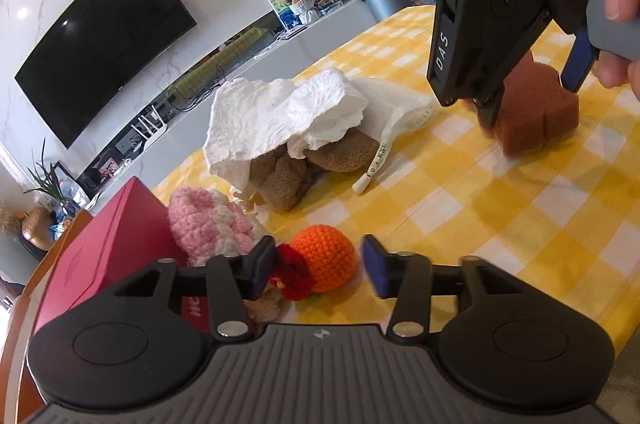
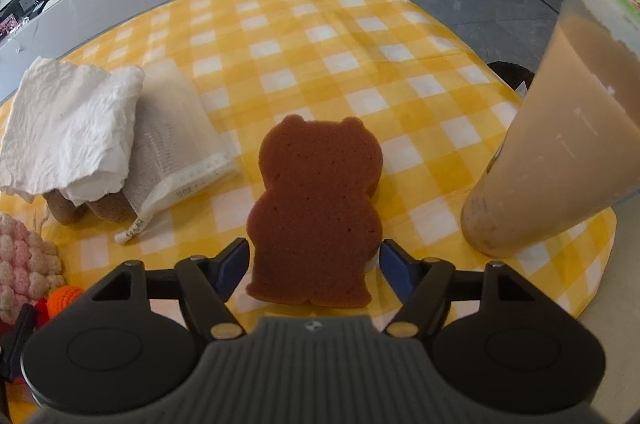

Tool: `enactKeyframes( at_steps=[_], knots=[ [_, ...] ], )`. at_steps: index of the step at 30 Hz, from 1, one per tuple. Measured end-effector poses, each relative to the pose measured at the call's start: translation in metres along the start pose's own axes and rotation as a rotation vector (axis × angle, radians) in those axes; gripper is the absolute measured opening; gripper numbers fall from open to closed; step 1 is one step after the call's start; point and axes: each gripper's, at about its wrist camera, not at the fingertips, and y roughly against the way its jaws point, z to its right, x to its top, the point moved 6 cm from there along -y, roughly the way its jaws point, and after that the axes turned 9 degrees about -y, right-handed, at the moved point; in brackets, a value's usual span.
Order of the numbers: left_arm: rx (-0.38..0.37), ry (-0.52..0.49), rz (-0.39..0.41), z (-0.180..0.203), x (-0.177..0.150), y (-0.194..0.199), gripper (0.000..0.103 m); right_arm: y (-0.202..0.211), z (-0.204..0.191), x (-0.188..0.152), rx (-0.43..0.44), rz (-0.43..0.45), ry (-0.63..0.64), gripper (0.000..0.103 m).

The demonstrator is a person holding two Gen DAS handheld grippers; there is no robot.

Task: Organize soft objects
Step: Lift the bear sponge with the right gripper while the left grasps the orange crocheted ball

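bear-shaped brown sponge (image 2: 316,207) is seen lying flat on the yellow checked tablecloth (image 2: 320,35), its long axis running away from the right wrist camera, ears pointing to the far edge and feet toward the right gripper (image 2: 314,270). the blue pads of that gripper stand apart on either side of the sponge's lower body, not pressed on it. the left gripper (image 1: 318,270) is held spread wide, an orange crochet ball (image 1: 326,262) lying between its fingers untouched.
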Motion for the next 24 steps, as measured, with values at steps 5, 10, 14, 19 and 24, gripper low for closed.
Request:
enactKeyframes(
  at_steps=[5, 10, 14, 19, 24],
  knots=[
    [0.075, -0.074, -0.006, 0.011, 0.000, -0.009, 0.074, -0.006, -0.003, -0.003, -0.007, -0.015, 0.010, 0.069],
    [0.110, -0.043, -0.033, 0.011, -0.002, -0.018, 0.072, -0.005, -0.008, -0.003, -0.009, -0.005, 0.037, 0.067],
    [0.115, 0.014, -0.057, 0.004, -0.004, -0.022, 0.061, -0.003, -0.009, -0.004, 0.002, 0.001, 0.046, 0.066],
    [0.067, 0.087, -0.044, -0.002, -0.006, -0.012, 0.059, 0.000, -0.005, -0.003, 0.010, 0.009, 0.025, 0.066],
    [-0.094, 0.233, -0.009, -0.006, -0.003, 0.013, 0.059, 0.007, -0.003, 0.000, 0.054, 0.023, -0.010, 0.065]
  ],
)
